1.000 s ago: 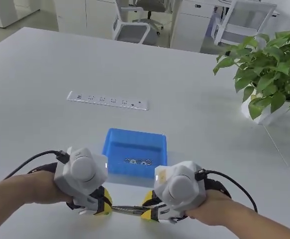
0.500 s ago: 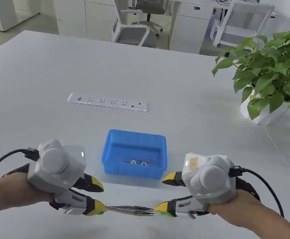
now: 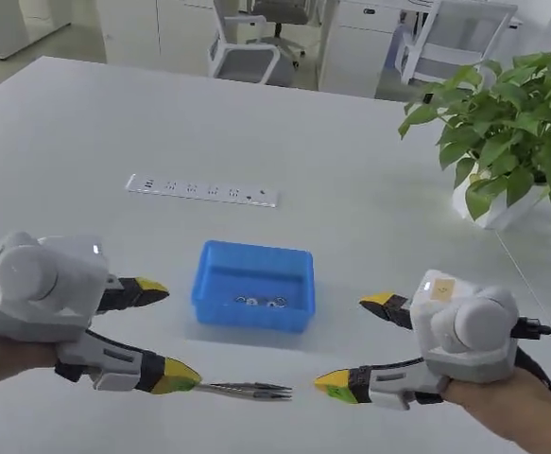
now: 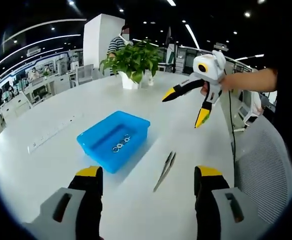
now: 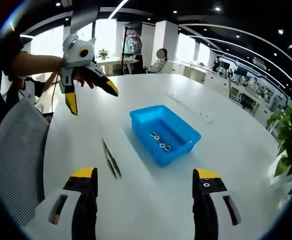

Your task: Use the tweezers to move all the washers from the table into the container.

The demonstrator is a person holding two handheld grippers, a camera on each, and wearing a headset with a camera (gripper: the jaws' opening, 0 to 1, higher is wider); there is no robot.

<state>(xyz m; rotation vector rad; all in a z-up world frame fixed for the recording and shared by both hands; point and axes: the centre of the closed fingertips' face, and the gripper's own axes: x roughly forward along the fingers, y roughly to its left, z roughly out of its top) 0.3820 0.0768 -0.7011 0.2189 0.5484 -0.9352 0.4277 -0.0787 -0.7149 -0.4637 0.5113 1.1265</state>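
A blue container (image 3: 252,286) stands mid-table with several washers (image 3: 262,304) lying inside it, also seen as washers (image 4: 120,145) and washers (image 5: 161,141). Metal tweezers (image 3: 247,389) lie loose on the table in front of the container, between the two grippers; they are also tweezers (image 4: 165,170) and tweezers (image 5: 109,158). My left gripper (image 3: 160,331) hovers open at the left, its lower jaw just beside the tweezers' handle end. My right gripper (image 3: 358,342) hovers open at the right. Neither holds anything.
A white power strip (image 3: 202,191) lies behind the container. A potted plant (image 3: 513,142) stands at the back right near the table edge. Office chairs (image 3: 248,49) sit beyond the far edge.
Both grippers have moved apart, left one leftward and right one rightward, and opened wide. The tweezers they were shut on together now lie free on the table.
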